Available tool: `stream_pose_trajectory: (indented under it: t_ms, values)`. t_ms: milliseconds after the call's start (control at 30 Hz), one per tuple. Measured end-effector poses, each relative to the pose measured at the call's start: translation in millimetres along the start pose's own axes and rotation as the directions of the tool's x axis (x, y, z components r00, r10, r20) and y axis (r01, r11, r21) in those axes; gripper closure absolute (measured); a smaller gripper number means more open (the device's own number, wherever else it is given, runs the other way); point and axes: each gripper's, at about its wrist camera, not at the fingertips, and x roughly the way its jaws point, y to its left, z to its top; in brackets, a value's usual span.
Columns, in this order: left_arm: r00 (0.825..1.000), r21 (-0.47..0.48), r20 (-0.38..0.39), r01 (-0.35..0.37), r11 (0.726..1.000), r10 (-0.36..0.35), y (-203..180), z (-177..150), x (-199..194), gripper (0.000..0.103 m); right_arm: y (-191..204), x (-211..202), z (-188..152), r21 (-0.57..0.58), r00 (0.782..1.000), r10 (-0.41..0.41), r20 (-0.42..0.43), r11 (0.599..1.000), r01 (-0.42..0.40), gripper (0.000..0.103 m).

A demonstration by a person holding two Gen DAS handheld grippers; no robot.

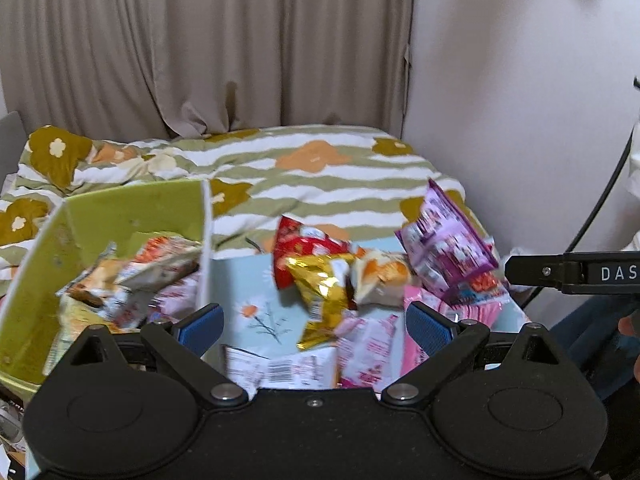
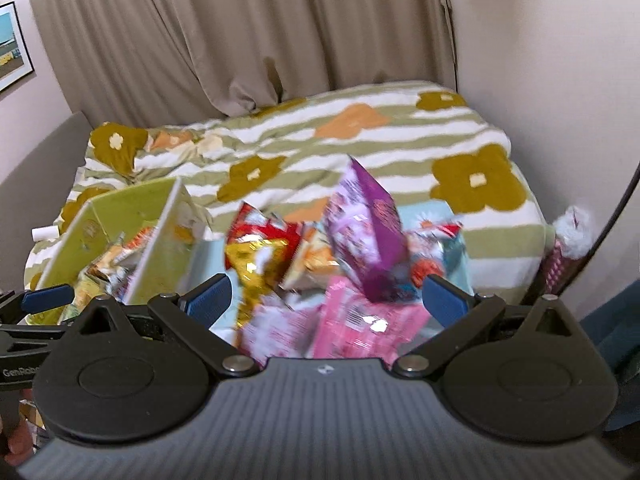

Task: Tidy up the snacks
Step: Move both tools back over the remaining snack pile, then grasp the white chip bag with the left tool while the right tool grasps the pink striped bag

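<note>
Green box (image 1: 120, 208) holds several snack packets (image 1: 152, 268); both tongs (image 1: 316, 322) (image 2: 326, 298) gape wide, empty

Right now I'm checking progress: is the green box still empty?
No, the green box already holds several snack packets piled inside it.

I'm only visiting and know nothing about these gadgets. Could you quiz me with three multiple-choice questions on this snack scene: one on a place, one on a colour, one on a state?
1. Where is the green box?
A. Left of the loose pile
B. Right of it
C. On the floor

2. What colour is the upright packet?
A. Blue
B. Purple
C. Black

3. How is the left gripper?
A. Open, holding nothing
B. Clamped on a packet
C. Inside the box

Answers: 1 A, box stands left. 2 B, purple wrapper. 3 A, fingers spread apart.
</note>
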Motion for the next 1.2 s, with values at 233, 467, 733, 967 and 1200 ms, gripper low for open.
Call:
stream_pose_trajectory:
  t_ms: [233, 467, 733, 967, 1200]
  values:
    - [0.996, 0.038, -0.066, -0.061, 0.997, 0.063, -34, -18, 34, 0.003, -41, 29, -11, 0.045, 0.996, 0.03, -0.084, 0.999, -0.026, 0.0]
    - [0.966, 0.06, -0.111, -0.23, 0.971, 0.235, -45, -54, 68, 0.004, -58, 68, -27, 0.044, 0.985, 0.063, -0.159, 0.997, -0.057, 0.0]
    - [0.91, 0.151, -0.141, -0.369, 0.917, 0.389, -51, -81, 113, 0.004, -61, 107, -46, 0.048, 0.972, 0.099, -0.215, 0.995, -0.091, 0.0]
    - [0.859, 0.212, -0.166, -0.449, 0.868, 0.484, -47, -89, 142, 0.007, -66, 125, -50, 0.06, 0.967, 0.119, -0.224, 0.992, -0.108, 0.0]
    - [0.839, 0.237, -0.151, -0.482, 0.843, 0.523, -40, -89, 147, 0.036, -65, 136, -52, 0.075, 0.965, 0.127, -0.229, 0.991, -0.113, 0.0]
